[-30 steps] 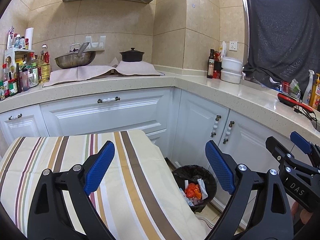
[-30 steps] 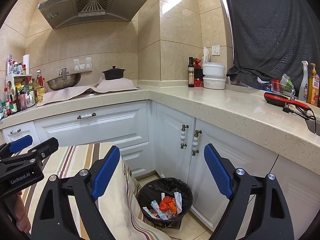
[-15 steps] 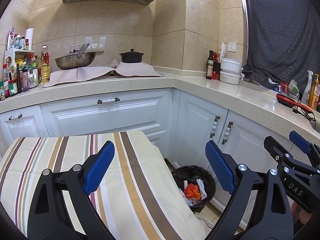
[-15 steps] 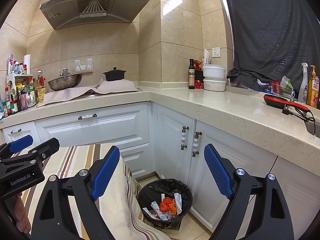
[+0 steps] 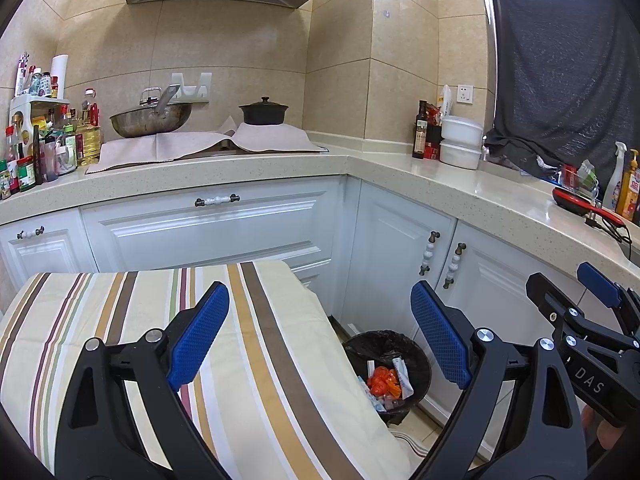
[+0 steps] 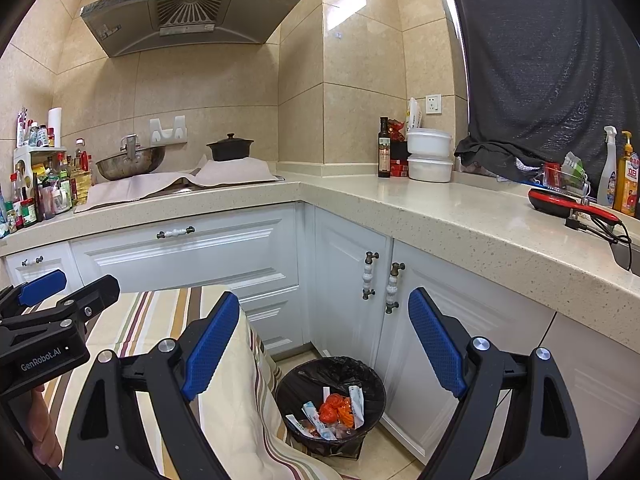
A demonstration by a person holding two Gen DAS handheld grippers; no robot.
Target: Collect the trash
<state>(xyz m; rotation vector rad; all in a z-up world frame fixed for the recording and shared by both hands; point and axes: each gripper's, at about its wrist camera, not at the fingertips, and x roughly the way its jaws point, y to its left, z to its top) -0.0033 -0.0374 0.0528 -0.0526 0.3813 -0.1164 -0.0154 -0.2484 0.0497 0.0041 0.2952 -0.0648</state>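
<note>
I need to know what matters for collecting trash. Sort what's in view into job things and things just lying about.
Job things:
- bin with black liner, on the floor
- wrappers inside it
- left gripper, open, empty
- right gripper, open, empty

Just lying about:
- striped cloth
- wok
- black pot
- red pan
- white tubs

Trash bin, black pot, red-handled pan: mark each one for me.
trash bin (image 6: 362, 374): right wrist view, on the black liner at the rim's right side.
black pot (image 5: 263, 114): left wrist view, on the pot body below the lid.
red-handled pan (image 6: 554, 202): right wrist view, on the pan's red side.
</note>
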